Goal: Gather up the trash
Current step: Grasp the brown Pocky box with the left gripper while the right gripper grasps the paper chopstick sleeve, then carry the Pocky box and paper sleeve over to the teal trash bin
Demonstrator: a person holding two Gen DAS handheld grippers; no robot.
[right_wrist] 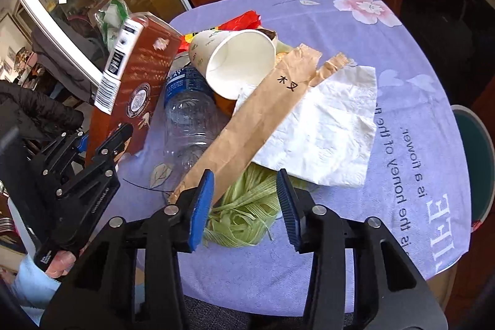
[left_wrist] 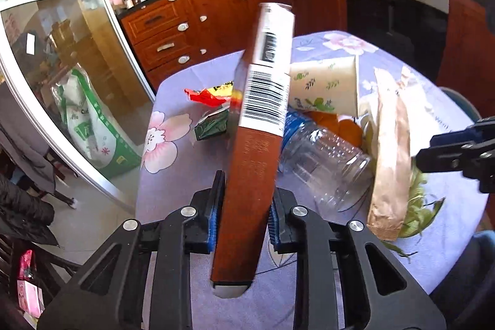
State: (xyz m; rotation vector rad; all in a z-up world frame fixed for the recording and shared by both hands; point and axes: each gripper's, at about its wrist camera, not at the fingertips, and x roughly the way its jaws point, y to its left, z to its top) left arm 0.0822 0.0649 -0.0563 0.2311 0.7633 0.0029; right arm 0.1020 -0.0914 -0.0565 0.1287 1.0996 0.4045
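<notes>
- One brown carton [left_wrist: 256, 144] is clamped between the left gripper [left_wrist: 244, 212] pads, raised off the tablecloth [right_wrist: 355, 20] at its left edge.
- The right gripper [right_wrist: 244, 206] hangs partly open and empty over one clump of green husks [right_wrist: 244, 215].
- The pile holds one paper cup [right_wrist: 235, 61], one clear bottle [right_wrist: 188, 119], two brown paper sleeves [right_wrist: 263, 113], one napkin [right_wrist: 334, 129] and one red wrapper [right_wrist: 241, 20].
- Bare cloth lies open along the right and near edges.

A round table [right_wrist: 355, 277] under a lilac flowered cloth [right_wrist: 411, 57] (printed lettering near one edge) carries a heap: a clear plastic bottle [right_wrist: 185, 126] on its side, pale green husks [right_wrist: 244, 212], a red wrapper [left_wrist: 205, 96], a small green packet [left_wrist: 213, 126].
</notes>
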